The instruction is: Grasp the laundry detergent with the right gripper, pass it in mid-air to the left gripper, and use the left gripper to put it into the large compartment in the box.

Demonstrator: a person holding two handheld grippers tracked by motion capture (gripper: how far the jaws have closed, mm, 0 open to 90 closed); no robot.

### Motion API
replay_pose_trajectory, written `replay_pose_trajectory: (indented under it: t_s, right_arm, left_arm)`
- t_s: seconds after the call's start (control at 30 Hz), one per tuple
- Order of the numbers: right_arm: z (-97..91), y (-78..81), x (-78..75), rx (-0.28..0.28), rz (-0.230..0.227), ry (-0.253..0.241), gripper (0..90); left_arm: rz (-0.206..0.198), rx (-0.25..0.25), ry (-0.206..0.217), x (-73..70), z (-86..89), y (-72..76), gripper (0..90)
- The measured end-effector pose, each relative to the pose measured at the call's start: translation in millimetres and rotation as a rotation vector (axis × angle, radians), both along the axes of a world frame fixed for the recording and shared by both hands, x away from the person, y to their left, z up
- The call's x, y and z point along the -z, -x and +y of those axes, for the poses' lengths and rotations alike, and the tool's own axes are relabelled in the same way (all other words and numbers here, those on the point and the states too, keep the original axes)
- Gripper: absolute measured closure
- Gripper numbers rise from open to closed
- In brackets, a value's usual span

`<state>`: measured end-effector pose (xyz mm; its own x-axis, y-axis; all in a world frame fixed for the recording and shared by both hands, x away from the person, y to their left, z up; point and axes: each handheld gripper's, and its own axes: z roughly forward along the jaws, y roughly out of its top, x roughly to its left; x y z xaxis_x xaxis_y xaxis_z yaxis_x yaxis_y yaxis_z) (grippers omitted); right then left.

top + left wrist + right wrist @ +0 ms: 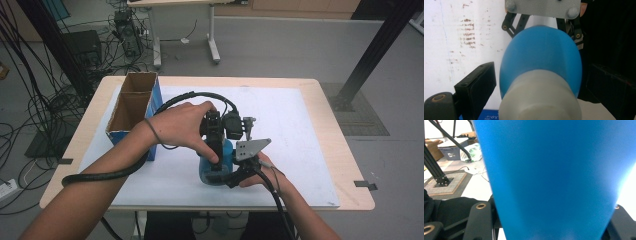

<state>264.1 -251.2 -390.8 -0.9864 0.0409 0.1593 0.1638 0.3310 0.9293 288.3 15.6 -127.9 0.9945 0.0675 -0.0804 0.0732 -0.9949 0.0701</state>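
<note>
A blue bottle (pixel 205 169) with a pale grey cap (pixel 541 100) stands upright on the white sheet near the table's front edge. My right gripper (pixel 222 177) comes in level from the right and is shut on the bottle's body (pixel 554 177), which sits between its jaws in the right gripper view. My left gripper (pixel 216 145) points down over the bottle's top. In the left gripper view its two black jaws stand on either side of the cap, with a gap at each side, so it is open (pixel 541 90). The right gripper's grey plate (pixel 541 7) lies beyond the bottle.
A cardboard box (pixel 132 107) with blue sides and two open compartments stands at the table's left. The white sheet (pixel 300 130) covers most of the wooden table (pixel 345 160). The left gripper's thick black cable (pixel 100 175) loops along the left forearm.
</note>
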Motion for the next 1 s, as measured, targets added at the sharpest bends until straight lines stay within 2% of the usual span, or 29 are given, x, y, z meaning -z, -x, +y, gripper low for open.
replay_pose_trajectory:
  t_s: [1.0]
  right_arm:
    - [-0.2,-2.1,2.1,0.001,0.004,-0.003,40.2]
  left_arm:
    - [0.001,-0.009,0.008,1.2,3.1,-3.2,9.2]
